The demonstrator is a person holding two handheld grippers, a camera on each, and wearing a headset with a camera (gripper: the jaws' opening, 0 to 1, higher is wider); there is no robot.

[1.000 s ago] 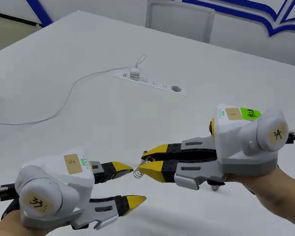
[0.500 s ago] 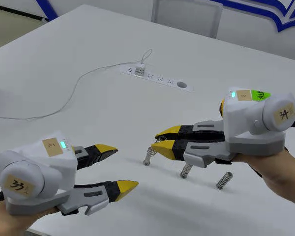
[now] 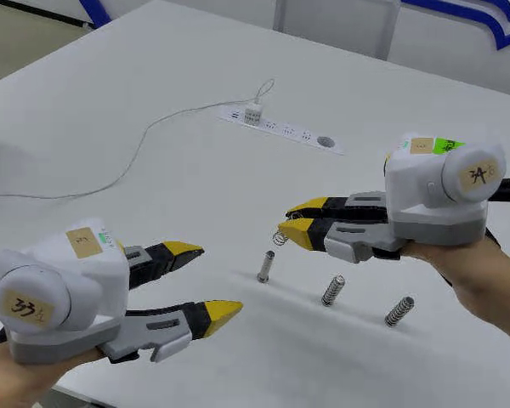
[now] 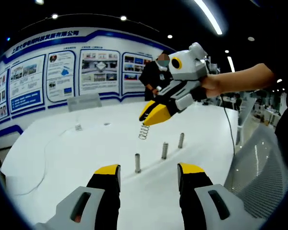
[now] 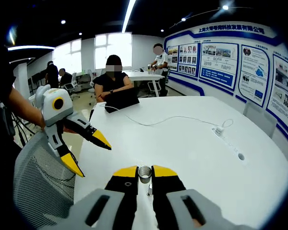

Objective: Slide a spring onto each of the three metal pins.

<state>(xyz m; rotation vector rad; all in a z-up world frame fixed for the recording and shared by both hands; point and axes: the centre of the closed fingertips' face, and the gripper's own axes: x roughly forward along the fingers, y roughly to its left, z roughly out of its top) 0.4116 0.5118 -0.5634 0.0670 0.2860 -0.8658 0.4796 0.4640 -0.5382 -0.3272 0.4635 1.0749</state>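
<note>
Three short metal pins stand in a row on the white table. The left pin is bare. The middle pin and the right pin each carry a spring. My right gripper is shut on a small spring, held at its tips just above and to the right of the bare pin. My left gripper is open with nothing in it, left of the pins.
A white power strip with a plug and a long cable lies further back on the table. A chair back stands at the far edge. A mesh chair and several people are beyond the table.
The right gripper has lifted with the spring at its tips, and the left pin now stands bare below it. The left gripper stays open and apart.
</note>
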